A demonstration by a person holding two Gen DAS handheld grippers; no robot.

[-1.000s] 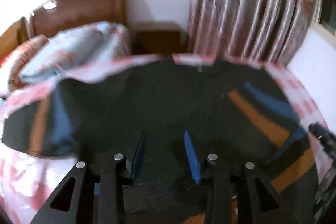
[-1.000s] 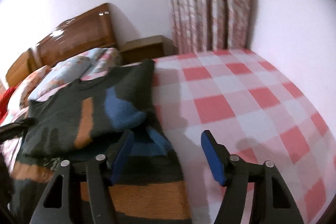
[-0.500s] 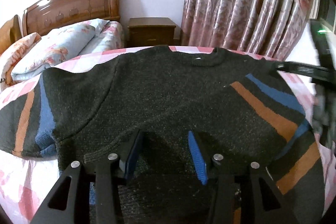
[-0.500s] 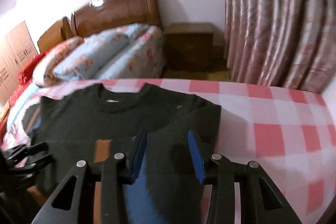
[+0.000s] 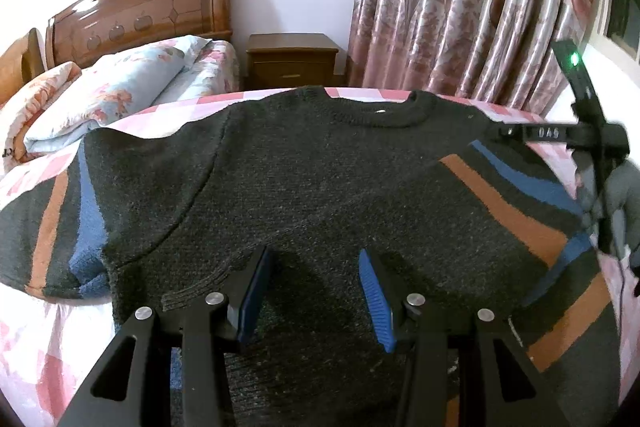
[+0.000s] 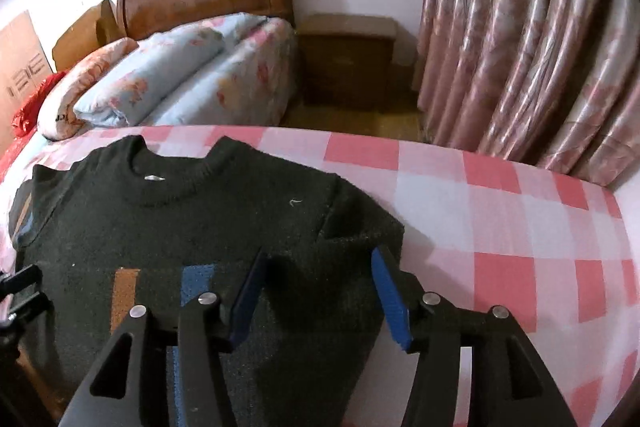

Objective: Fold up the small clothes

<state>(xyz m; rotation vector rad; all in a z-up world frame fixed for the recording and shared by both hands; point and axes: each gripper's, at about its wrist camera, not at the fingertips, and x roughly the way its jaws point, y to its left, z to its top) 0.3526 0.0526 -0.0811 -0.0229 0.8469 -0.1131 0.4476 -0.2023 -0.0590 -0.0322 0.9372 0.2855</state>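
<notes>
Left gripper (image 5: 314, 293) hangs low over the sweater's (image 5: 320, 187) lower middle, jaws well apart, nothing between them; contact with the knit can't be told. Right gripper (image 6: 320, 297) also spread wide, empty, hovering over the sweater's (image 6: 192, 235) folded right shoulder edge, one finger above the dark knit, the other near its border with the checked sheet (image 6: 500, 227). Sweater lies flat on the pink-and-white sheet, collar pointing toward the nightstand (image 5: 292, 61) and curtain (image 5: 460, 7), striped sleeve folded in. Pillows (image 6: 152, 87) on the bed beyond. No containers around.
</notes>
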